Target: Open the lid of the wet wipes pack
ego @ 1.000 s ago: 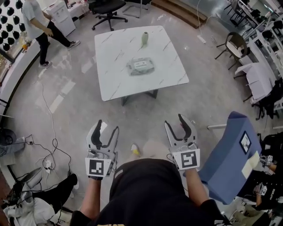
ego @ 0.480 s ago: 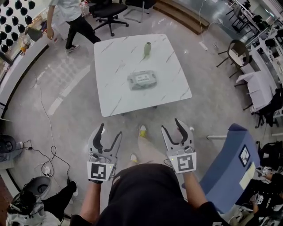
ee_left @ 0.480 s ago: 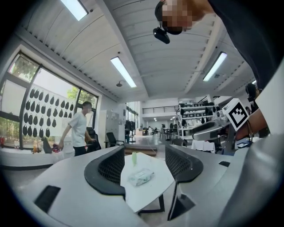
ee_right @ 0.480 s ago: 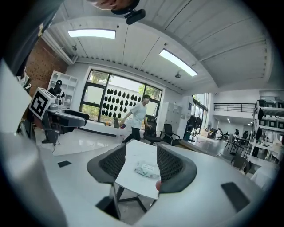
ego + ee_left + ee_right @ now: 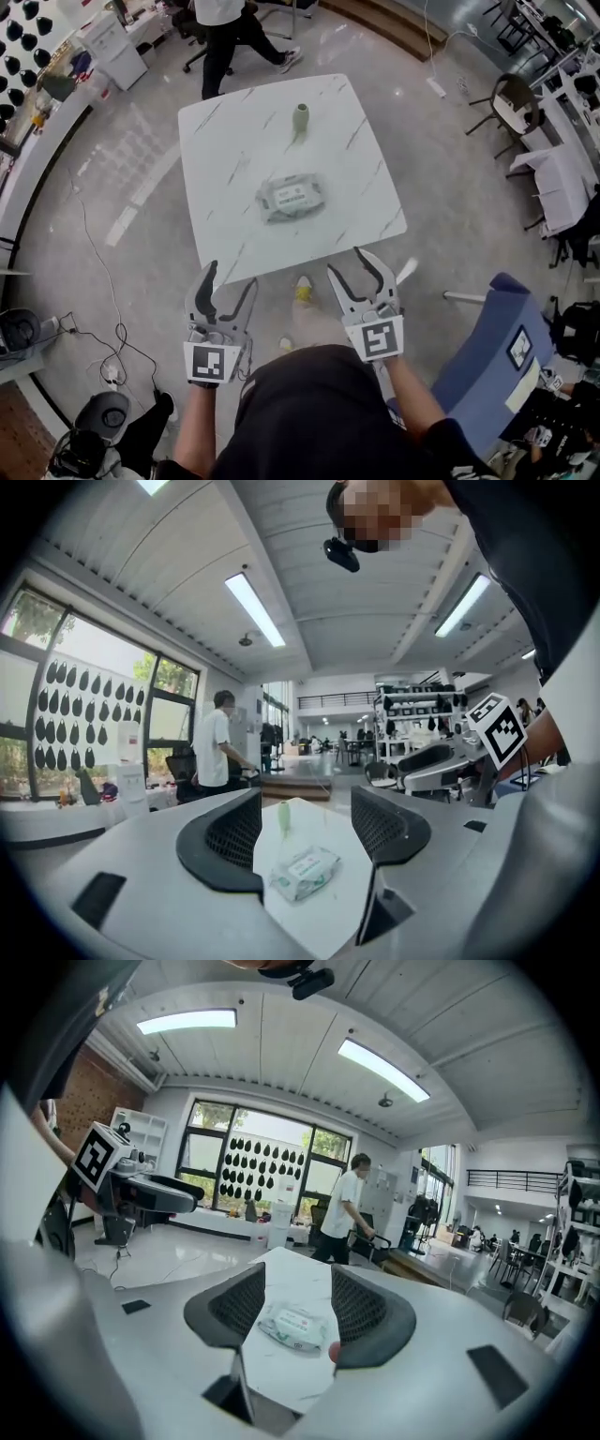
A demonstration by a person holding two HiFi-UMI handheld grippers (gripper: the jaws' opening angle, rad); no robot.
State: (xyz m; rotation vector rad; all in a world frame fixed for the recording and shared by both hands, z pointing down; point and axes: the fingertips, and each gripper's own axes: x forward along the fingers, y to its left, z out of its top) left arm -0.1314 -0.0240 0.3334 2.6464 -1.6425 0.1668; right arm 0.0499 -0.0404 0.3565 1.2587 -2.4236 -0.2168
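Two-handed, nearing table [image 5: 234, 150] with pack [image 5: 292, 197] at 12 o'clock, untouched; left hand-held gripper [image 5: 230, 277] released, just widening, right hand-held gripper [image 5: 354, 267] released, both empty.

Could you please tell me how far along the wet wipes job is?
Nothing looks done: the grey-green soft wet wipes pack lies on the white marble table, its lid apparently flat and closed. In hand: the left gripper, whose jaws have just been opening, and the right gripper hover open and empty by the table's near edge. Remaining: reach the pack and lift the lid.
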